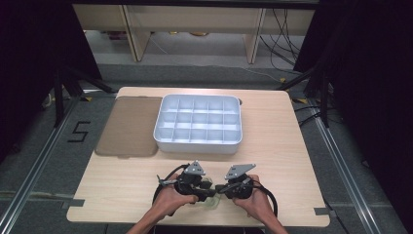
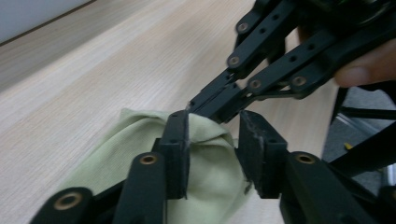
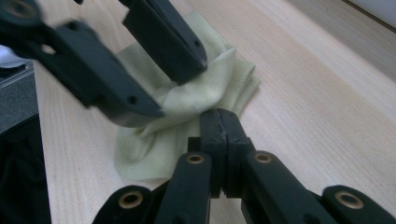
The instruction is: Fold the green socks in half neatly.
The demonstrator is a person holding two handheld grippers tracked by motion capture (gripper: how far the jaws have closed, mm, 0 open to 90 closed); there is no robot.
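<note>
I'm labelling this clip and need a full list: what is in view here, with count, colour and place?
Cloth: one, pale yellow-green, bunched on the table's near edge between the two grippers.
Divided tray: one, white, many compartments, at the table's far middle.
Flat lid: one, brown, lying left of the tray and against it.
Table: one, light wood.
Floor number 5: one, black, left of the table.
Cables: several, black, on the floor behind the table.
Left gripper: one, black, jaws apart around a fold of cloth.
Right gripper: one, black, jaws closed at the cloth's edge.
Hands: two, at the bottom edge.
</note>
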